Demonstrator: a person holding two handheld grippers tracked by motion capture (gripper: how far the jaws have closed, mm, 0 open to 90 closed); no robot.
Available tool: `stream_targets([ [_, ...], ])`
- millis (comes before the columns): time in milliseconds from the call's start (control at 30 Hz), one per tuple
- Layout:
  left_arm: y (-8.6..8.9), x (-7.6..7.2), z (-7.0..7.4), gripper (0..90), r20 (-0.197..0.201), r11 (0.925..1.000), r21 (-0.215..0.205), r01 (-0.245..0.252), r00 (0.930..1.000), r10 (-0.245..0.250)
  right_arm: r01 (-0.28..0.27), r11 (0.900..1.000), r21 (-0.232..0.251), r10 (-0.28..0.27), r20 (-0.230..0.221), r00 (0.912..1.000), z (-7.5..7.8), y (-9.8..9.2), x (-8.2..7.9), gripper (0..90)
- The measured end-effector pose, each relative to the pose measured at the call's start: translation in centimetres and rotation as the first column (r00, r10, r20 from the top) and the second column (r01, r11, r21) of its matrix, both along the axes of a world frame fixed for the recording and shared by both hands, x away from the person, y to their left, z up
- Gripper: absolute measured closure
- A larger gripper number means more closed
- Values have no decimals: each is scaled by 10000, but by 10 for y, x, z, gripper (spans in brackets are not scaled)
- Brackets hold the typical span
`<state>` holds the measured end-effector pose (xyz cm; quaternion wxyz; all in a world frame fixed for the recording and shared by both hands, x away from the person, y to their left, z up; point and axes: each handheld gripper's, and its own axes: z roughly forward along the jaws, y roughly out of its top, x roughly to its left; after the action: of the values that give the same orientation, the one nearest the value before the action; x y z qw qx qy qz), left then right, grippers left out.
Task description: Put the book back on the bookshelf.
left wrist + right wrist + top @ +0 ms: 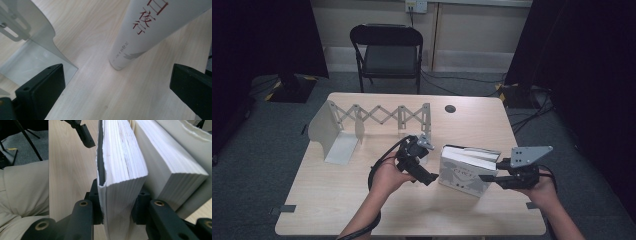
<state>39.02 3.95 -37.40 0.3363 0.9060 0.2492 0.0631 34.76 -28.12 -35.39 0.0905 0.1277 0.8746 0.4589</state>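
Book (120, 177) upright on worktop (362, 200), clenched at its page edge by right tool (488, 177); left tool (424, 167) released, just beside its spine.

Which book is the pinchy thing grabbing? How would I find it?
Look at the wooden table, then at its right front part, where white books stand together on edge. The right gripper is clamped on the book nearest the person's side. It is the one with a dark inner cover and a slightly ragged page edge, unlike its neater neighbour.
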Motion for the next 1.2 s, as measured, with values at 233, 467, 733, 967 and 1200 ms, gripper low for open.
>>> stream_targets([
  [233, -9, 6, 4, 17, -311, 9995, 320, 67, 9995, -57, 114, 9998, 186, -109, -264, 9996, -3, -7, 4, 683],
  [467, -12, 9, 3, 63, -572, 9988, 449, 211, 9982, -185, 177, 9994, 314, -163, -420, 9990, -4, -10, 8, 682],
  [733, -14, 9, 7, 151, -622, 9982, 593, -72, 9980, 109, 259, 9988, 424, -234, -583, 9980, -5, -12, 12, 681],
  [967, -16, 10, 18, 167, -399, 9970, 775, -11, 9992, 43, 323, 9983, 486, -290, -674, 9973, -5, -13, 14, 681],
  [1200, -22, 12, 27, 211, -305, 9956, 935, 37, 9995, -8, 373, 9980, 509, -335, -733, 9967, -6, -14, 15, 681],
])
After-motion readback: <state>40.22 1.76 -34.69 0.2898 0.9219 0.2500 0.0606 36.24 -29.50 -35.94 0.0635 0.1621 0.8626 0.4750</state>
